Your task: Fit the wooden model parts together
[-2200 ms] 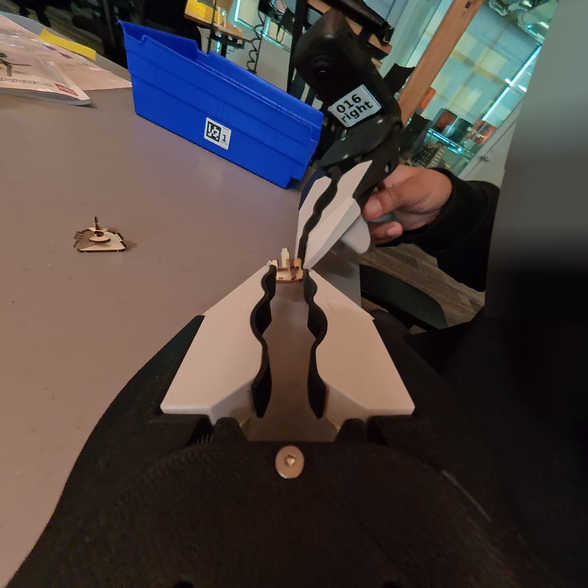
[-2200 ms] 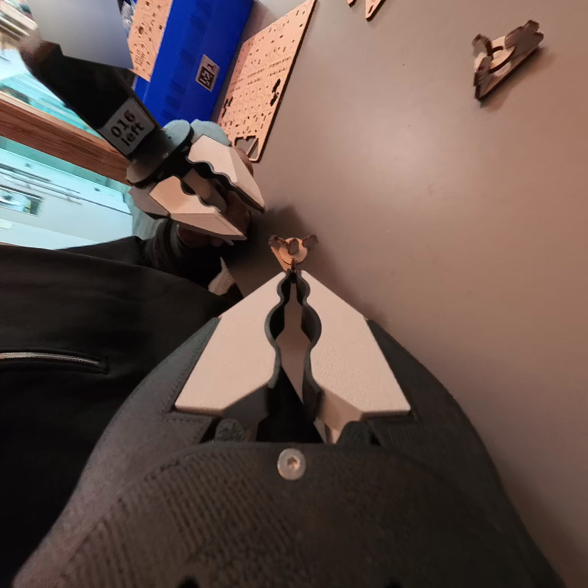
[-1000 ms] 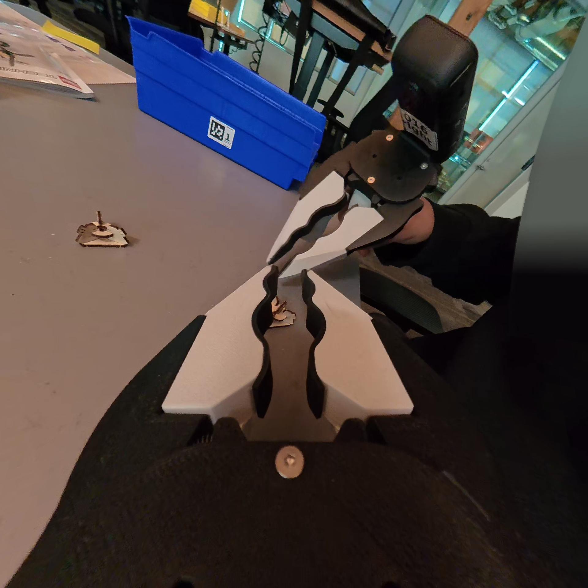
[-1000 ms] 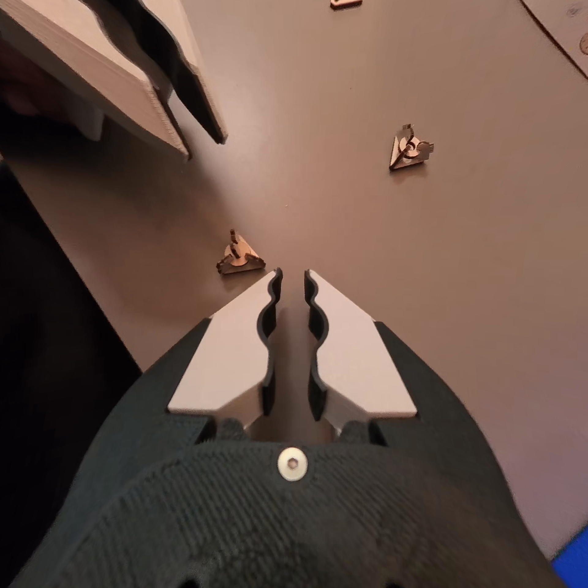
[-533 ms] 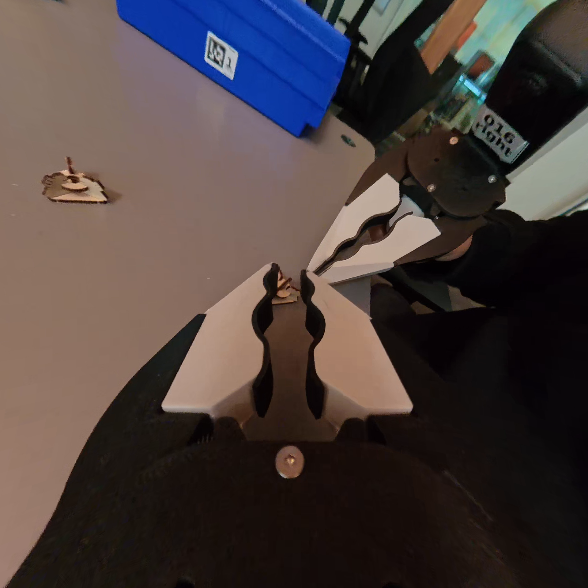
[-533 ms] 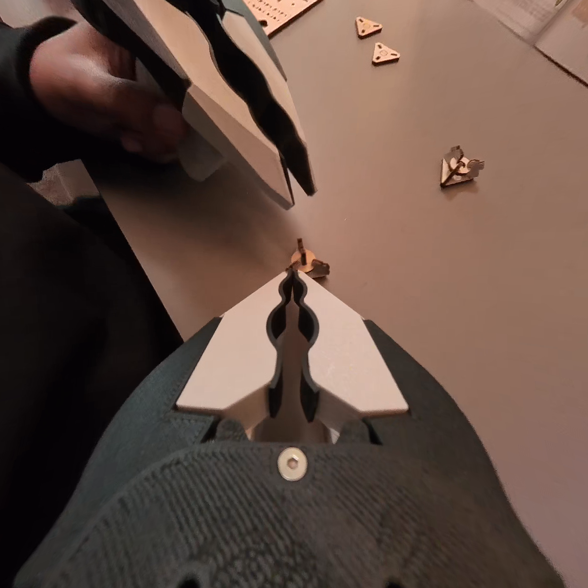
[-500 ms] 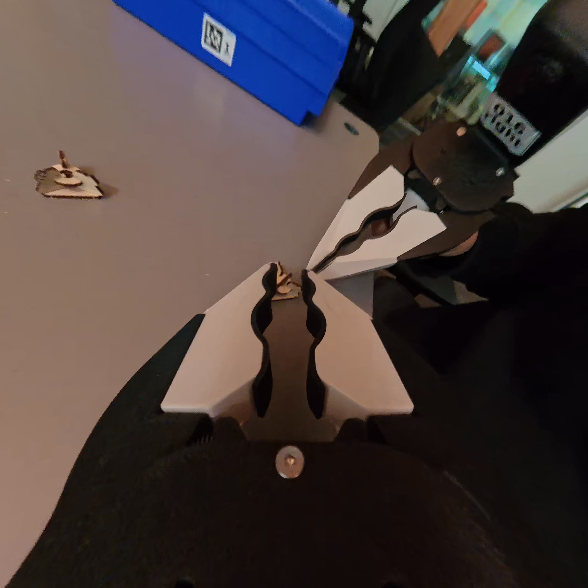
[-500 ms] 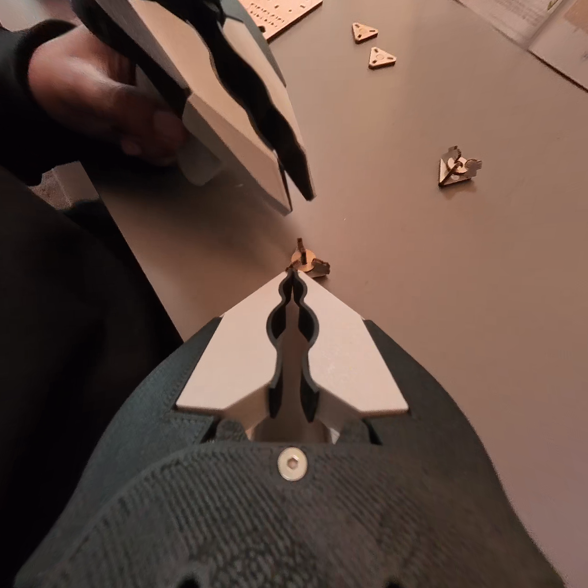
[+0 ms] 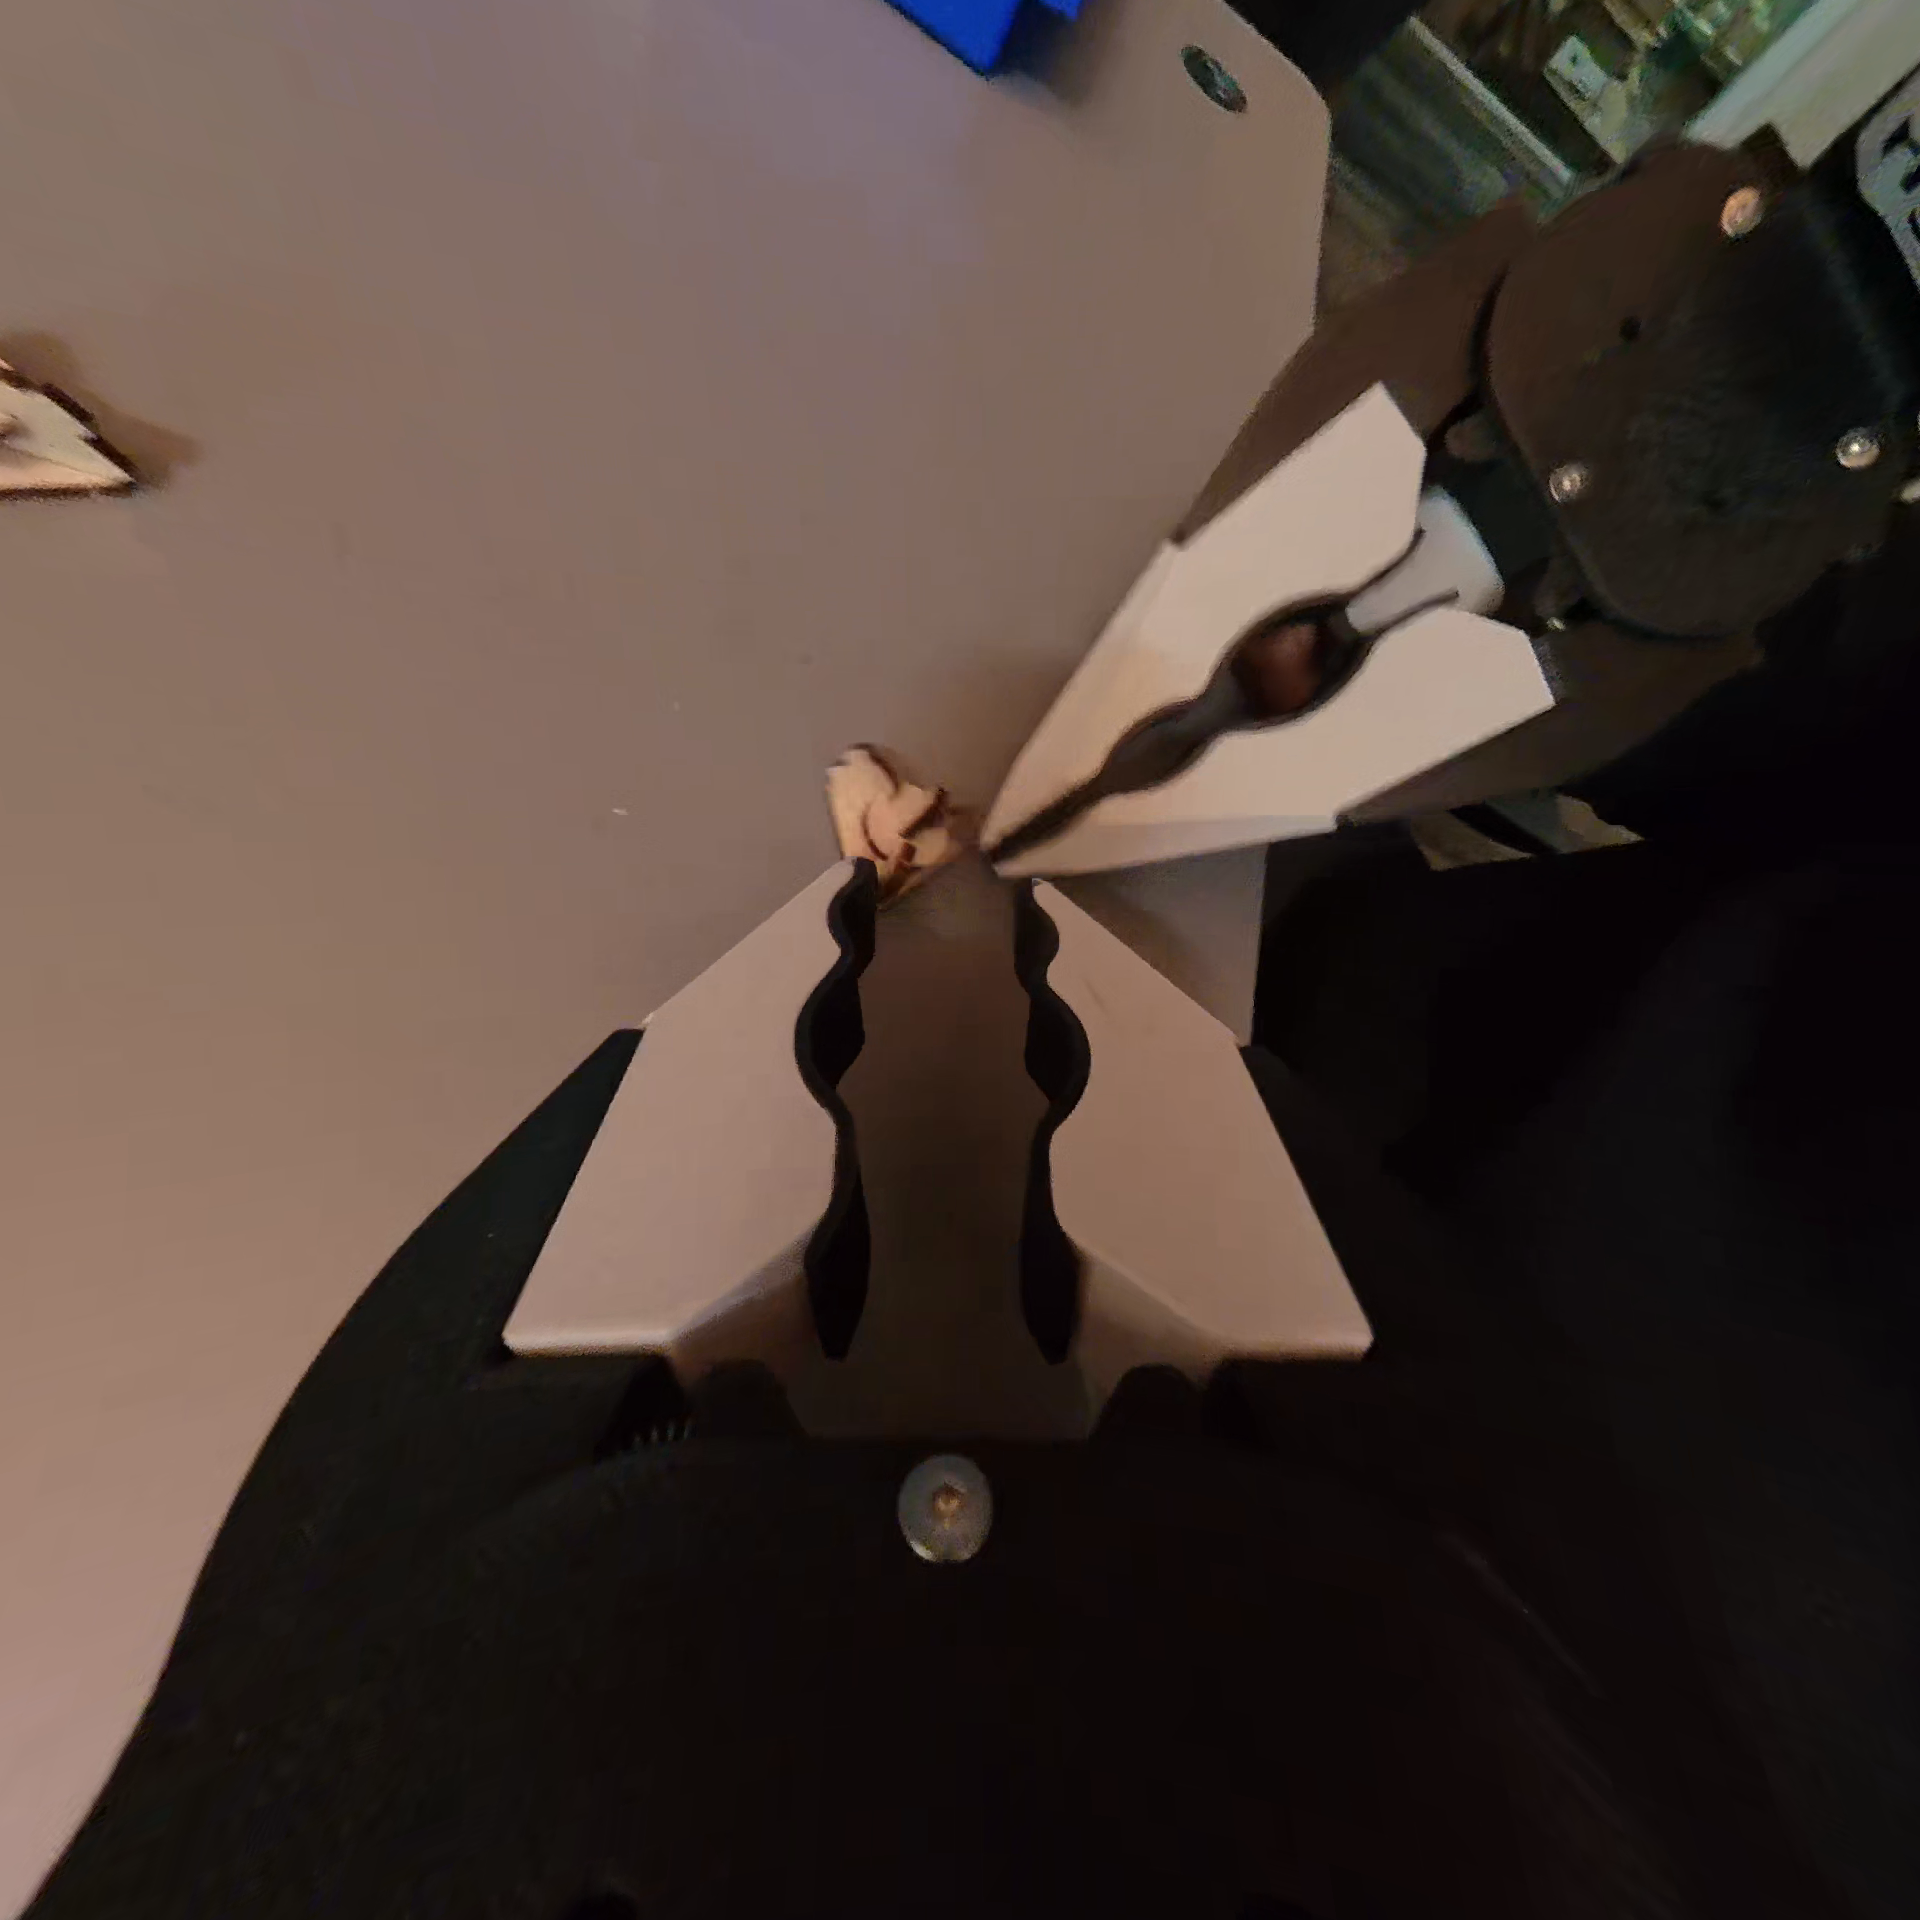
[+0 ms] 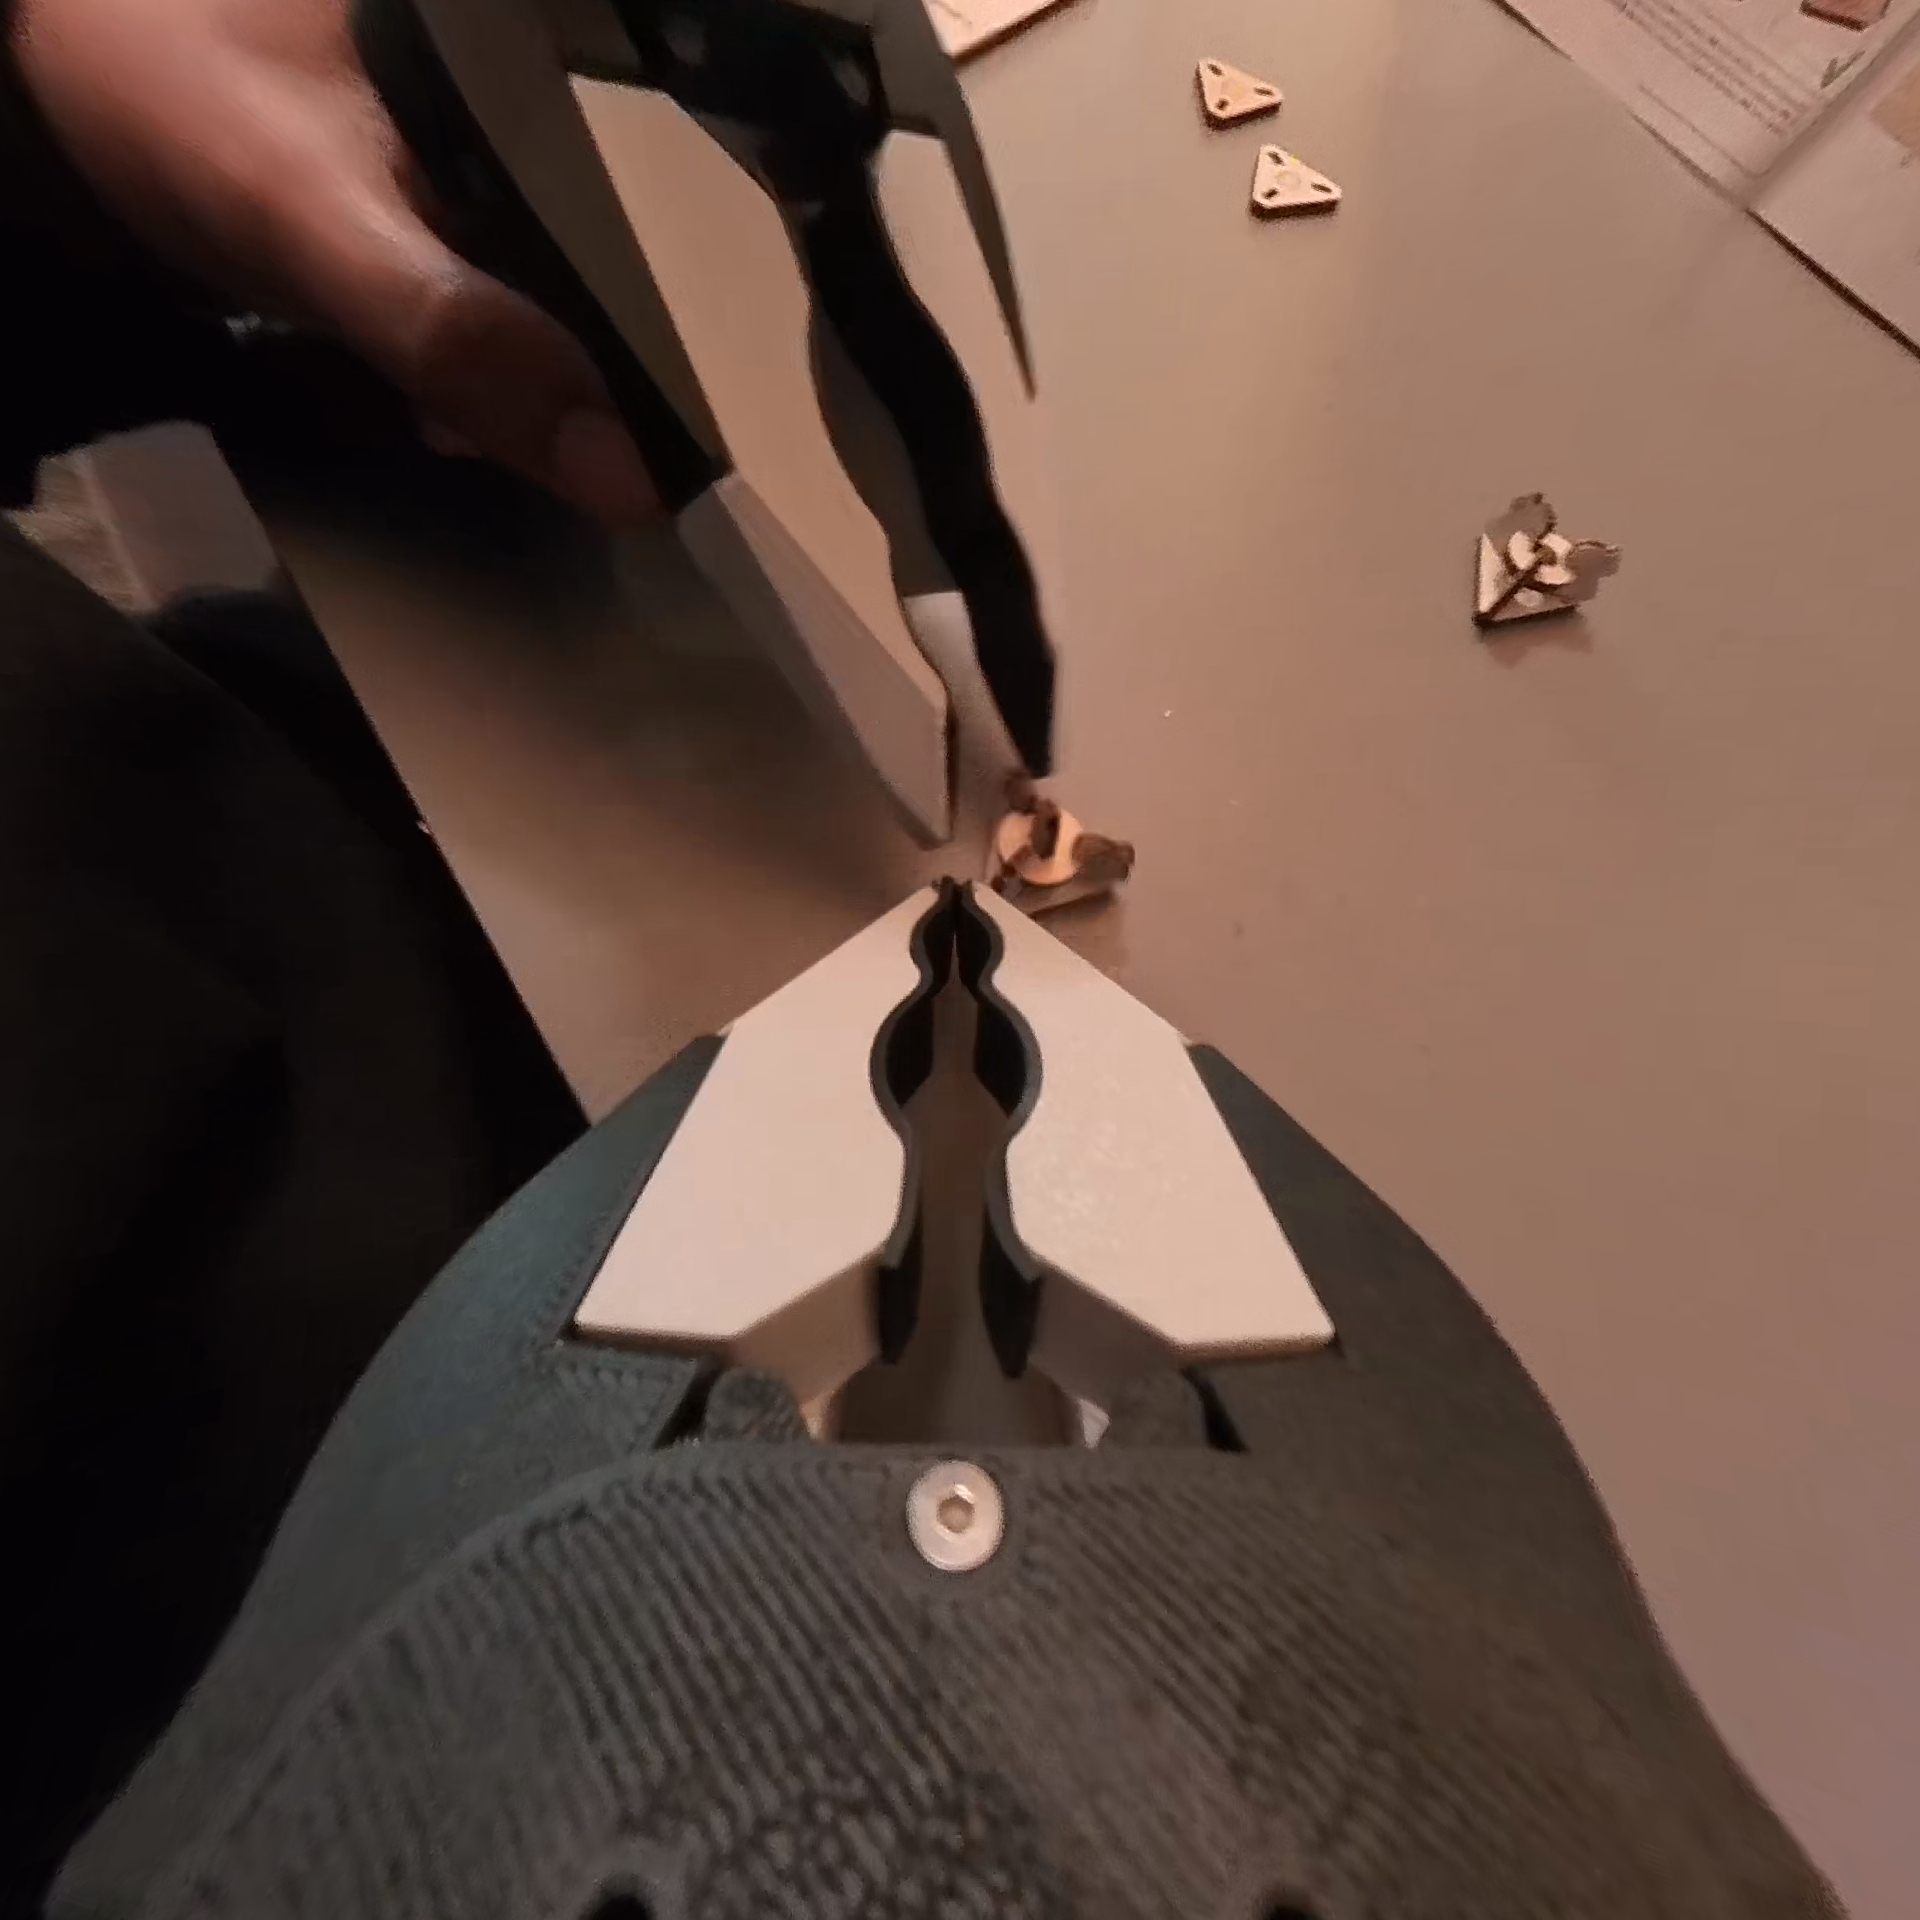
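Observation:
A small wooden assembly [image 9: 894, 821] lies on the grey table [image 9: 520, 520] near its front edge. My left gripper [image 9: 940, 883] is open right over it. The left fingertip [image 9: 854, 883] is at the piece, and the pads do not press on it. My right gripper [image 10: 951, 888] is shut with its tips together, and the same piece [image 10: 1055, 852] lies just to the right of them. In the left wrist view the right gripper [image 9: 992, 831] points at the piece from the right. In the right wrist view the left gripper [image 10: 987, 779] comes down from above.
A second wooden assembly [image 10: 1538, 571] lies farther out on the table and also shows in the left wrist view [image 9: 42, 447]. Two small wooden triangles [image 10: 1294, 182] and papers [image 10: 1766, 104] lie at the far side. A blue bin [image 9: 987, 31] stands at the back. A hand [image 10: 416, 260] holds the left gripper. Only a small space, under 4 cm, lies between the two pairs of fingers.
The piece, held in the air earlier, now lies on the table. My right gripper went from open to shut beside it. My left gripper has opened wider and moved in close over the piece.

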The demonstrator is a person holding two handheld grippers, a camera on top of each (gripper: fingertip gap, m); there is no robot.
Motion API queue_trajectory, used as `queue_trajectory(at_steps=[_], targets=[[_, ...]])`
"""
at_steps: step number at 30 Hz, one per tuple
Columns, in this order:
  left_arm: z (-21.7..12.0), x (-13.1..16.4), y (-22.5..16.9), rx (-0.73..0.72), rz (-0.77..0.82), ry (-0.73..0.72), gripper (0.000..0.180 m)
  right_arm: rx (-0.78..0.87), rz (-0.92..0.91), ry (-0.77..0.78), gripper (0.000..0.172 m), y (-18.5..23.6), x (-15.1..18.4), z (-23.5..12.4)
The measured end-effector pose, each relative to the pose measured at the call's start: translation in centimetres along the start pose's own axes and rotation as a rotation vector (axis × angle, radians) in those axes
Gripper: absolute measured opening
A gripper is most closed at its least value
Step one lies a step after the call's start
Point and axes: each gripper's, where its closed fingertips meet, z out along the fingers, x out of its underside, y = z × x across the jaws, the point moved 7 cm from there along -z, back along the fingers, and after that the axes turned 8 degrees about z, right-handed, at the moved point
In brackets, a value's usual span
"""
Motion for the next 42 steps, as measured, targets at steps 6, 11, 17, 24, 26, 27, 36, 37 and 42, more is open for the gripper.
queue_trajectory(at_steps=[6, 11, 17, 24, 26, 27, 36, 37, 42], targets=[[0.7, 0.5, -1.5, 0.067, 0.017, 0.044, 0.026, 0.035, 0.040, 0.014, 0.000, -1.5, 0.5, -1.1], [0.0, 0.3, -0.6, 0.003, -0.047, -0.019, 0.021, 0.018, 0.065, -0.025, 0.000, -1.7, 0.2, -1.5], [0.0, 0.3, -0.3, -0.053, -0.058, -0.015, 0.024, 0.016, 0.026, -0.031, 0.000, -1.6, -0.2, -1.1], [0.7, -0.2, 0.0, -0.100, -0.028, 0.011, 0.030, 0.005, 0.037, -0.046, 0.000, -2.3, -0.5, -0.7], [0.8, -0.4, 0.2, -0.118, -0.023, 0.010, 0.031, -0.001, 0.037, -0.049, 0.000, -2.5, -0.6, -0.6], [0.8, -0.4, 0.3, -0.130, -0.019, 0.014, 0.031, 0.001, 0.032, -0.049, 0.000, -2.5, -0.6, -0.6], [0.6, -0.3, -0.3, -0.199, 0.055, 0.020, 0.027, -0.019, 0.026, -0.037, 0.000, -2.2, -0.4, -0.8], [0.4, -0.2, -0.4, -0.201, 0.055, 0.012, 0.026, -0.014, 0.014, -0.033, 0.000, -2.1, -0.3, -0.8], [-0.4, 0.0, -0.7, -0.207, 0.040, -0.042, 0.015, 0.080, -0.099, -0.089, 0.000, -1.6, -0.5, -0.8]])
